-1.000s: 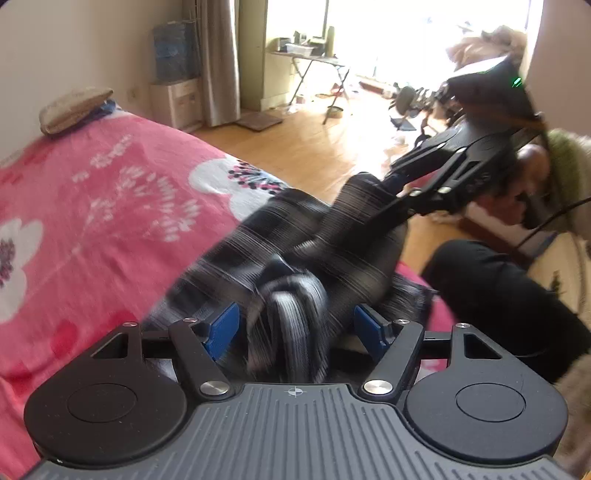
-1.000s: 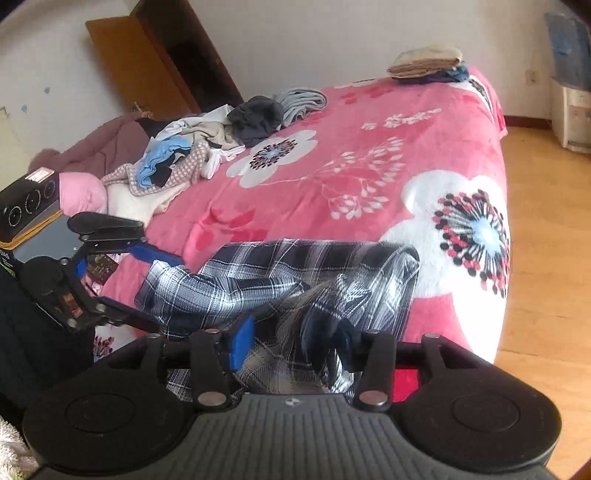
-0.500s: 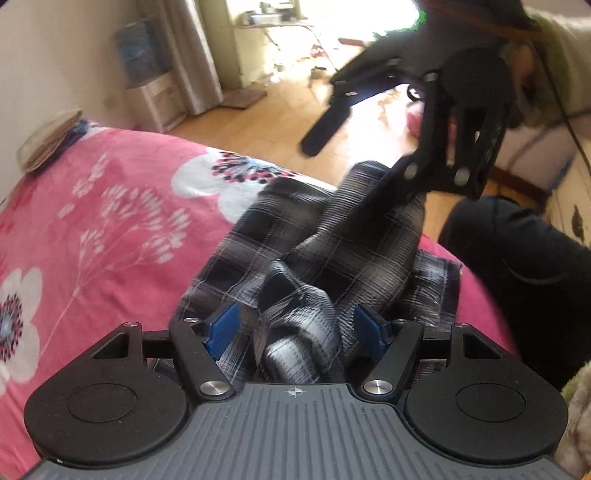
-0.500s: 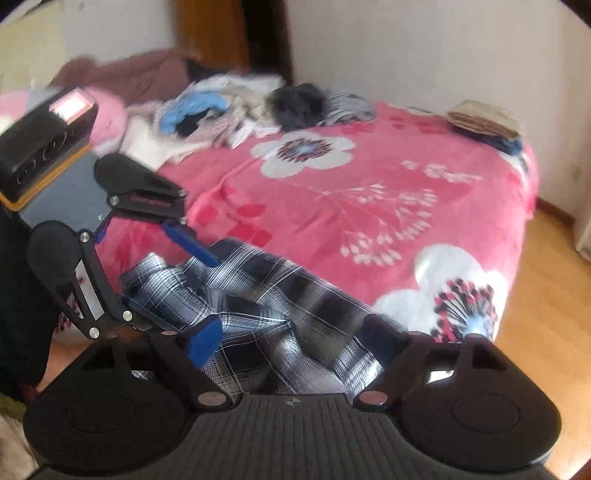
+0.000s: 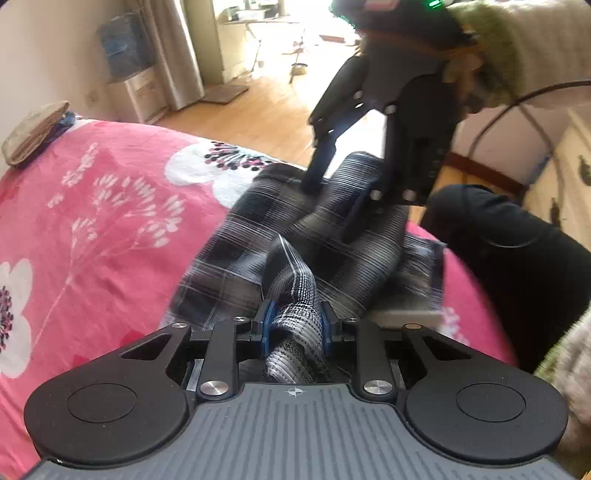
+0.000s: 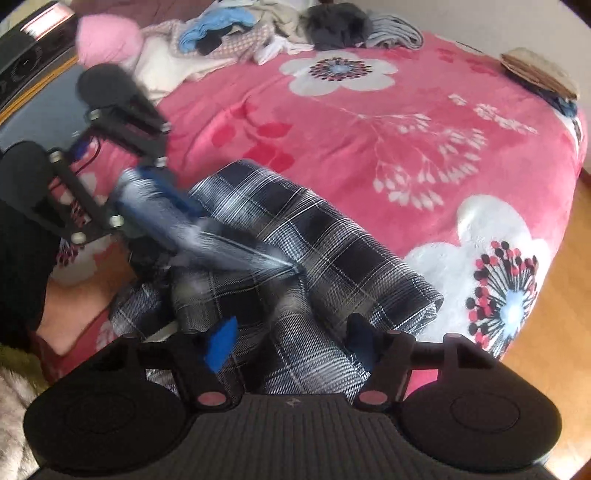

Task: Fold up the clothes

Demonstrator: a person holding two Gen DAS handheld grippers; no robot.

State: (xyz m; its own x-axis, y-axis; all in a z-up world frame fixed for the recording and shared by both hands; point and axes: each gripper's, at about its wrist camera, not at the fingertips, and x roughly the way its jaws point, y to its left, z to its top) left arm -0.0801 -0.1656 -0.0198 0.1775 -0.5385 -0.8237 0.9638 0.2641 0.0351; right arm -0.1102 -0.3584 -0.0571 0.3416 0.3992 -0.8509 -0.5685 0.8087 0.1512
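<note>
L gripper (image 5: 294,326) jaws closing, pinching plaid shirt (image 6: 314,236) fold. R gripper (image 6: 291,338) spread, closing, fabric between. Laundry pile (image 6: 258,33) at blanket (image 6: 369,129) far edge.

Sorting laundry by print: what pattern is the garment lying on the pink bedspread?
The garment is a dark navy-and-white plaid, clearest in the right wrist view.

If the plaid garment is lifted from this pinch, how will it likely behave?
The plaid garment is probably floppy: it bunches in the closing left tool and drapes in soft folds on the pink blanket. It looks thin, so it is likely light.
</note>
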